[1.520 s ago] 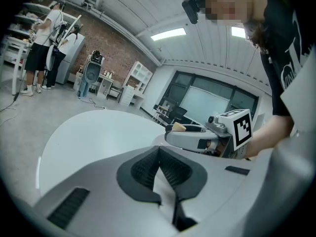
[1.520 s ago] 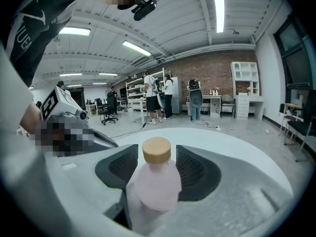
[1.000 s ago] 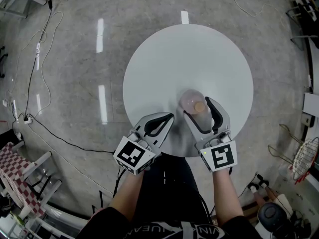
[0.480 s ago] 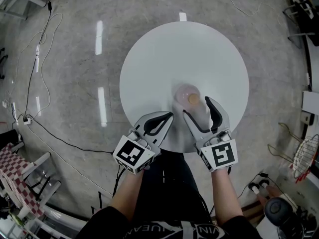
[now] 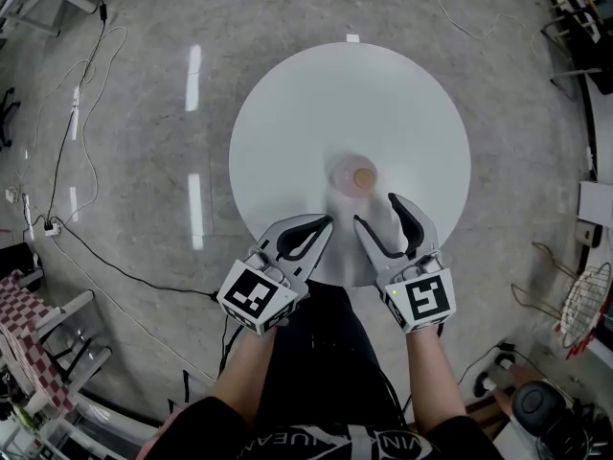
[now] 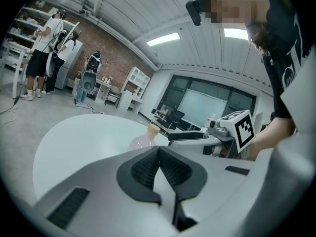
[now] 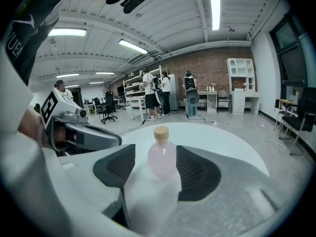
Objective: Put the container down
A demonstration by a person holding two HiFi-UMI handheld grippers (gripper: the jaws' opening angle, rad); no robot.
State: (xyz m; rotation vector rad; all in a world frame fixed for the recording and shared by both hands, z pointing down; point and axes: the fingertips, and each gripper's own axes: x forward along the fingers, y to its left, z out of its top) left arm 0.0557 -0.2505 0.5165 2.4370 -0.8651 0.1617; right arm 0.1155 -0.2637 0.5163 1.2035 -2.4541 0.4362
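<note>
On the round table (image 5: 287, 94) the bottle (image 5: 355, 175) stands upright, untouched. The right gripper (image 5: 375, 209) sits at its 5 o'clock — jaws spread, just narrowing, nothing between. The left gripper (image 5: 326, 222) — 7 o'clock — has its jaws pressed together.

I count 1 pink bottle (image 5: 356, 176) on 1 round white surface (image 5: 316, 103). I hold 2 grippers: 1 left gripper (image 5: 321, 226), 1 right gripper (image 5: 376, 211). 2 people (image 7: 147, 95) stand far off.

Left gripper (image 6: 159, 153) jaws together, pink container (image 6: 143, 141) upright on white table (image 6: 79, 142)
</note>
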